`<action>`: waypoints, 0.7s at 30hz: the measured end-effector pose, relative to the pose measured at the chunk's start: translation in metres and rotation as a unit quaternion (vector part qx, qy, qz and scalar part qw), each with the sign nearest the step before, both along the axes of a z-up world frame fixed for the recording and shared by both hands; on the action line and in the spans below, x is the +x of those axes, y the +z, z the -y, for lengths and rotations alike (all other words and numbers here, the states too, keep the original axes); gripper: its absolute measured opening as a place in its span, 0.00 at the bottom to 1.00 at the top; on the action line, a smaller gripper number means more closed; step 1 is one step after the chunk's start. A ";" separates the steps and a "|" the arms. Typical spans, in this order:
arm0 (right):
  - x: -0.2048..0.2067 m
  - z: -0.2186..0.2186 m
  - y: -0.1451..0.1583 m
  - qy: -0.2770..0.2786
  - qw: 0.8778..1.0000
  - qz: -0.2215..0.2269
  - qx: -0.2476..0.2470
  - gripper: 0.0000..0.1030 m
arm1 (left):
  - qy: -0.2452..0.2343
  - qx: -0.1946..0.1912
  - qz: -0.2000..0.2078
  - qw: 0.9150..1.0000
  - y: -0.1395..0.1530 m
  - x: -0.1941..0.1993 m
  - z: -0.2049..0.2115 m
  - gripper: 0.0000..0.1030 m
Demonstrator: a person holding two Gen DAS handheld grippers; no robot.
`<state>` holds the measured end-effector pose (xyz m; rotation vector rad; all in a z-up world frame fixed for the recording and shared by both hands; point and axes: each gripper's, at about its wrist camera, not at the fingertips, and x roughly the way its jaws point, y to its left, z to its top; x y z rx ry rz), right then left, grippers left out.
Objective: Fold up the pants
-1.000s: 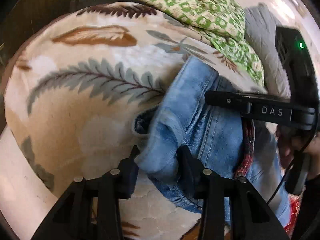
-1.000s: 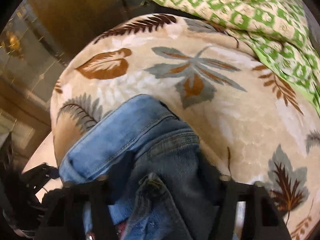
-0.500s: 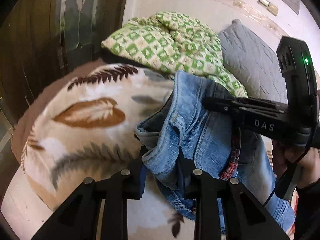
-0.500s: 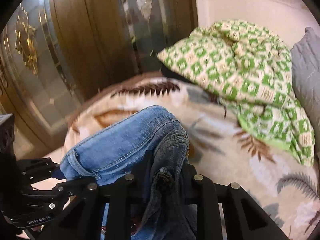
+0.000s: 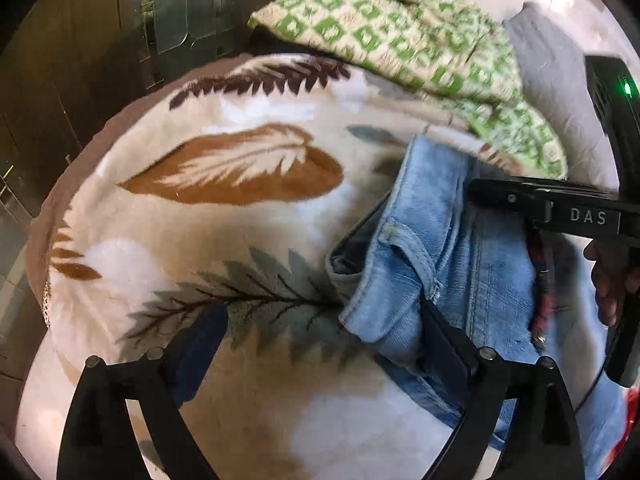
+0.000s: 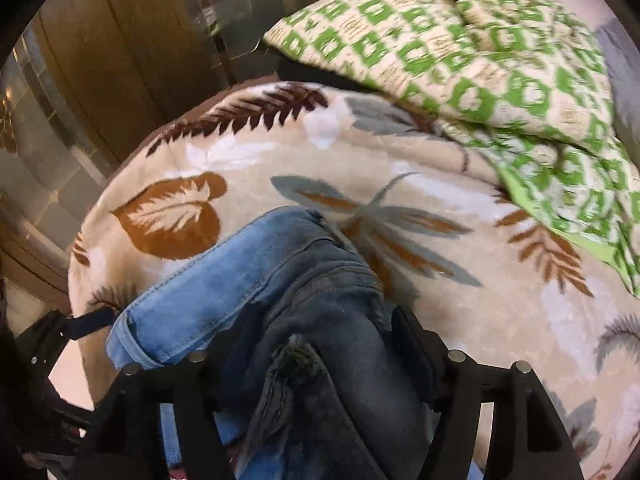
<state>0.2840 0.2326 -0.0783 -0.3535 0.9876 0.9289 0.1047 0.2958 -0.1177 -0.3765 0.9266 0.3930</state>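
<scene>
Letting go, I spread both my left hand-held gripper [image 5: 320,336] and right hand-held gripper [image 6: 316,344], released, leaving the folded pants [image 5: 452,264] on the bed [image 5: 224,240].

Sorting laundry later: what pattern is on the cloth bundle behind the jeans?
Green-and-cream geometric squares on the crumpled cloth bundle, clearest in the right wrist view.

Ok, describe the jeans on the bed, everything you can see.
The jeans are faded light-blue denim with darker inner cloth, stitched seams and a hem, bunched in a folded heap on the leaf-print blanket. The left tool stands open, one finger against the fold; the right tool straddles them, having just been opening.
</scene>
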 end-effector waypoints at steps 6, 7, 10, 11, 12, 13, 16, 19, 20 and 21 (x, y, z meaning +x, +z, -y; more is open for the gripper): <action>-0.014 0.081 0.050 -0.058 0.997 0.025 0.049 0.69 | -0.083 0.049 0.022 0.995 0.047 -0.011 0.044 0.92; -0.022 0.101 0.057 -0.069 0.996 0.032 0.055 0.69 | -0.101 0.055 0.028 0.993 0.055 -0.010 0.054 0.92; -0.050 0.165 0.071 -0.101 0.992 0.060 0.053 0.69 | -0.189 0.063 0.051 0.979 0.079 -0.009 0.101 0.92; -0.062 0.188 0.073 -0.115 0.990 0.067 0.046 0.70 | -0.239 0.060 0.059 0.967 0.085 -0.008 0.127 0.92; -0.078 0.221 0.073 -0.138 0.987 0.073 0.037 0.70 | -0.269 0.060 0.062 0.959 0.087 -0.005 0.146 0.92; -0.088 0.239 0.072 -0.152 0.985 0.073 0.035 0.70 | -0.299 0.062 0.066 0.950 0.088 -0.003 0.164 0.92; -0.131 0.318 0.063 -0.222 0.973 0.069 0.017 0.70 | -0.380 0.076 0.068 0.919 0.089 0.003 0.229 0.92; -0.164 0.377 0.050 -0.286 0.956 0.065 -0.003 0.70 | -0.438 0.072 0.064 0.894 0.085 0.008 0.288 0.92; -0.176 0.397 0.045 -0.310 0.949 0.058 -0.004 0.70 | -0.452 0.069 0.063 0.887 0.084 0.010 0.303 0.92; -0.189 0.419 0.039 -0.337 0.940 0.048 -0.002 0.70 | -0.470 0.065 0.062 0.878 0.083 0.010 0.322 0.92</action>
